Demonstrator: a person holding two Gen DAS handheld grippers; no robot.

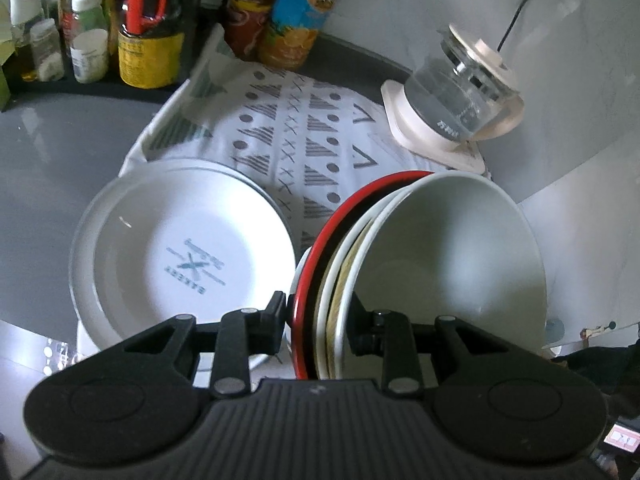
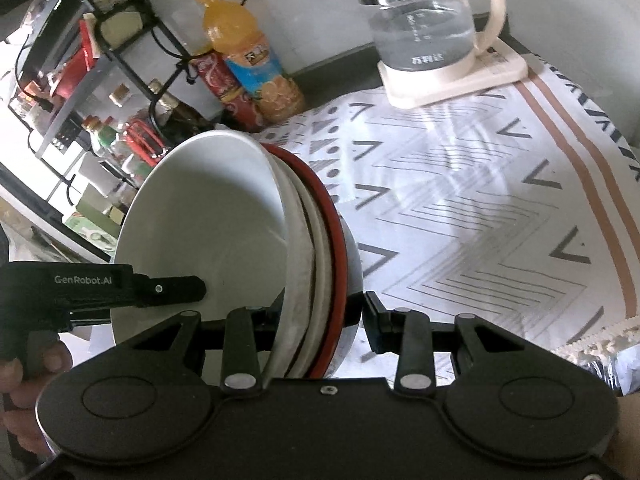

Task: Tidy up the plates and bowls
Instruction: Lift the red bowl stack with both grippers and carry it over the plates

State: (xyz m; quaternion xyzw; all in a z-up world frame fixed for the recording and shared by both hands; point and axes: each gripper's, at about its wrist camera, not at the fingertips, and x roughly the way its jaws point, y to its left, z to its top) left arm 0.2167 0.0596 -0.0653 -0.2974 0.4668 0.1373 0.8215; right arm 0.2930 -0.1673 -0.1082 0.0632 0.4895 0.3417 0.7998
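Observation:
A nested stack of bowls hangs tilted on edge above the patterned cloth (image 1: 288, 128). Its innermost is a white bowl (image 1: 448, 248) and its outer ones include a red-rimmed bowl (image 1: 320, 240). My left gripper (image 1: 318, 316) is shut on the stack's rims, one finger inside the white bowl. In the right wrist view, my right gripper (image 2: 322, 316) is shut on the same stack from the opposite side, white bowl (image 2: 208, 216) to the left, red-rimmed bowl (image 2: 336, 232) to the right. The left gripper (image 2: 176, 288) reaches in from the left. A pile of white plates (image 1: 180, 248) with a blue logo lies below left.
A glass kettle (image 1: 460, 92) (image 2: 424, 28) on a cream base stands at the back of the cloth (image 2: 460, 200). An orange juice bottle (image 1: 300, 20) (image 2: 248, 68) and a red bottle stand by the wall. A rack of jars (image 1: 80, 40) (image 2: 80, 80) is at the left. A hand (image 2: 24, 380) holds the left gripper.

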